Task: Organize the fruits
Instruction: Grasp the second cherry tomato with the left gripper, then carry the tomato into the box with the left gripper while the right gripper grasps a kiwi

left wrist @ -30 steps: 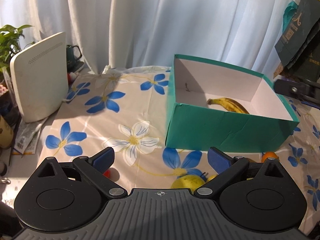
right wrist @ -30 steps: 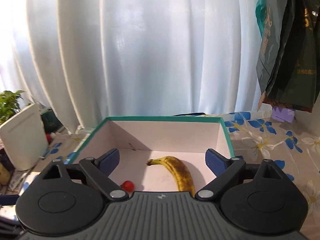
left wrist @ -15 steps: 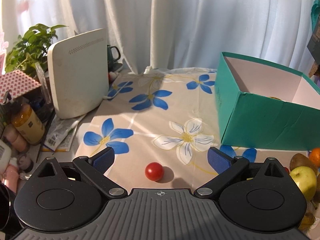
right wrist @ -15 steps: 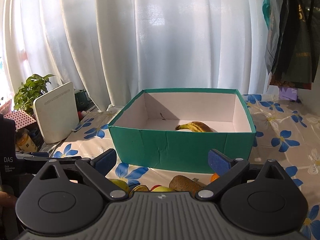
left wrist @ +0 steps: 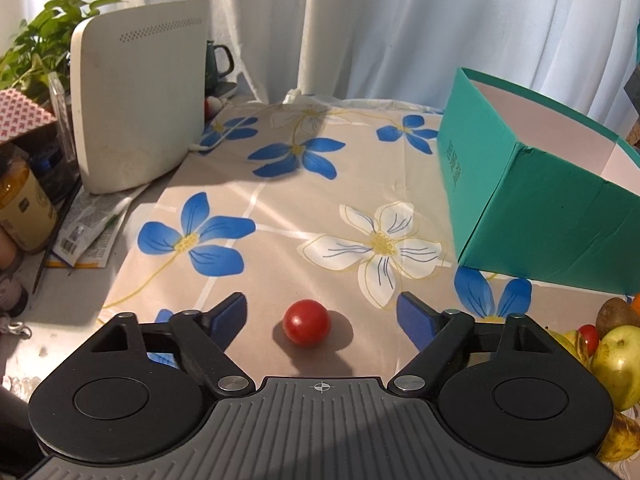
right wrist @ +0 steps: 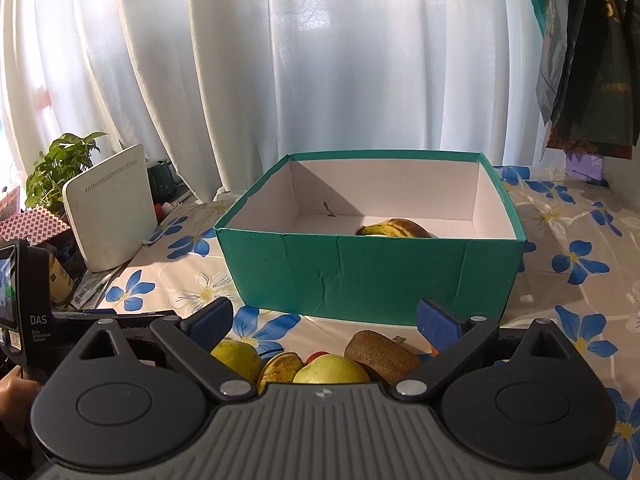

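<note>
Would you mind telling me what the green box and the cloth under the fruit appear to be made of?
The green box looks like matte cardboard or paperboard: thin walls, white inside, creases and small dents on its front face. The tablecloth seems to be a smooth printed sheet with blue and white flowers, possibly plastic-coated or thin fabric; fold lines show, but the look leaves that open.

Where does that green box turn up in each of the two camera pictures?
Left wrist view: the green box sits at the right edge, partly cut off, beyond the red tomato.
Right wrist view: it fills the centre, seen front-on, with a banana inside.
Shared landmark: the white router, standing left of the box in both.
</note>
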Available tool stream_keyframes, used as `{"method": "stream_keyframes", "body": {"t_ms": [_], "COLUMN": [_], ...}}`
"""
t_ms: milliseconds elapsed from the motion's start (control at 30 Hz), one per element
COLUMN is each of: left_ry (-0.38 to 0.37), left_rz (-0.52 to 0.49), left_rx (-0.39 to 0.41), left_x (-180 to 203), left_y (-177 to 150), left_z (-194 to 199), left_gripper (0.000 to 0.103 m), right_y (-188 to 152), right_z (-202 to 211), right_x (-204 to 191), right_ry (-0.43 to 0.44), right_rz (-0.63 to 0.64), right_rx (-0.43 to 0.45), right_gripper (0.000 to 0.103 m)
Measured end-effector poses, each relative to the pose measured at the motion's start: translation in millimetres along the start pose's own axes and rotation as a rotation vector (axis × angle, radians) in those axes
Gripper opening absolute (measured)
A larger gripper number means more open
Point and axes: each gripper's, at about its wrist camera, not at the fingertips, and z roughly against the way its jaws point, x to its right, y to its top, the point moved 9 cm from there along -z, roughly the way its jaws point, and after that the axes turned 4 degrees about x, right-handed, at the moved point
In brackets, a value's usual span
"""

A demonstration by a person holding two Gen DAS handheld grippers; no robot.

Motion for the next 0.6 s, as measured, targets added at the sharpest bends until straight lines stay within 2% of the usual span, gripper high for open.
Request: {"method": "stream_keyframes", "body": {"t_ms": [100, 167, 233, 300, 367, 433, 600], "left_ry": [-0.005, -0.008, -0.023, -0.005, 0.006, 0.012, -0.001], "left_rz": [0.013, 0.024, 0.04, 0.026, 0.02, 0.029, 0.061], "left_rx": [-0.031, -0.047, -0.064, -0.062, -0.061, -0.068, -0.077], "left_x": [-0.8, -1.1, -0.5, -0.3, -0.6, -2.8, -4.6], "left_y": [-4.0, -5.8, -6.7, -6.4, -5.8, -4.8, -3.8], "left_z": [-5.7, -8.0, -9.8, -11.0, -11.6, -11.5, -9.6], "left_gripper": [0.074, 0.062, 0.058, 0.053, 0.038, 0.03, 0.029], "right_y": [-0.1, 0.3, 0.2, -1.0, -2.1, -2.1, -2.1], "right_z": [-1.3, -2.0, -3.0, -4.6, -5.5, -4.9, -3.4], "right_x": [0.4, 0.6, 0.7, 1.4, 2.2, 3.0, 4.4], "right_ry": [-0.001, -0.002, -0.002, -0.004, -0.005, -0.007, -0.014], "right_rz": [-0.001, 0.0, 0.001, 0.0, -0.002, -0.001, 0.003], "right_rx": [-0.006, -0.007, -0.009, -0.017, -0.024, -0.023, -0.022], "right_gripper": [0.098, 0.098, 0.098, 0.098, 0.098, 0.098, 0.098]}}
